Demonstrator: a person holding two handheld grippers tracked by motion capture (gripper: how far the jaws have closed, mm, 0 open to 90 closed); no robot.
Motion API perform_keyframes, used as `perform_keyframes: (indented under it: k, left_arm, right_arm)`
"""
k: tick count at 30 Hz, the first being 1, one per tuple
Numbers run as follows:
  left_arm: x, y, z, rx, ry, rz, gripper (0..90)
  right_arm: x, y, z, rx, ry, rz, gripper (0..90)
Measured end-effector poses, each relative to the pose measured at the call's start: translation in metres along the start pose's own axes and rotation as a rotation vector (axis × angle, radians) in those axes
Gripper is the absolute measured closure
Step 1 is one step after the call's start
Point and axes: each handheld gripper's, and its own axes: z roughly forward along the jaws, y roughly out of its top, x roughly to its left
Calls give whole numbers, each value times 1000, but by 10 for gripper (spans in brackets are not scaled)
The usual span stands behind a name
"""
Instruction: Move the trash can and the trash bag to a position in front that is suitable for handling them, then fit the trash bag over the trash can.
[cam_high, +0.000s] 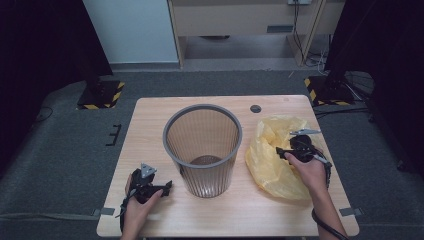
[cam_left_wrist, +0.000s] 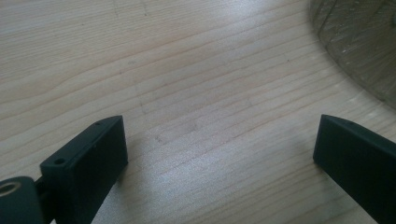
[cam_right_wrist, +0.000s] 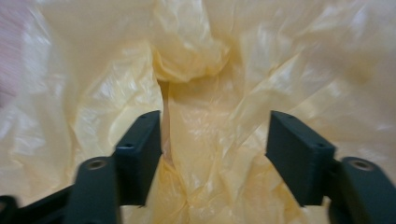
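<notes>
reaching right tongs (cam_right_wrist: 212, 154) into the crumpled yellow bag (cam_high: 272, 155), jaws apart straddling a plastic fold, not yet pinching, likely to lift it. left tongs (cam_left_wrist: 219, 158) rest apart on the counter (cam_left_wrist: 187, 70), waiting beside the mesh bin (cam_high: 202, 150).

yellow bag (cam_right_wrist: 219, 93) overrunning every edge of right gripper view, its left side blurred

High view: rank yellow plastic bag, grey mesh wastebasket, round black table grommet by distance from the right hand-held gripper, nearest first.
1. Crumpled yellow plastic bag, under the right hand-held gripper.
2. Grey mesh wastebasket, at table centre, left of it.
3. Round black table grommet, by the far edge.
</notes>
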Motion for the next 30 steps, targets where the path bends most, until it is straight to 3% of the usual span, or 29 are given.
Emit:
perform_keyframes:
  k: [3,6,14,16,17,24,27,30]
  left_arm:
    - [0,0,0,0,1,0,23]
    - [0,0,0,0,1,1,23]
    - [0,0,0,0,1,0,22]
    - [0,0,0,0,1,0,22]
    - [0,0,0,0,1,0,22]
    - [0,-1,-1,1,1,2,23]
    - [0,-1,-1,2,1,2,23]
    - [0,-1,-1,1,1,2,22]
  right_arm:
    - [1,-8,12,30,14,14,221]
    - [7,-22,27,72,-7,-21,140]
    - [10,-33,36,68,-27,-52,115]
    - [10,-34,33,45,-28,-45,261]
    - [10,-34,33,45,-28,-45,261]
    - [6,-39,24,11,-12,-30,749]
    - [1,-41,21,-10,22,20,831]
    - [-1,-40,12,-30,55,51,852]
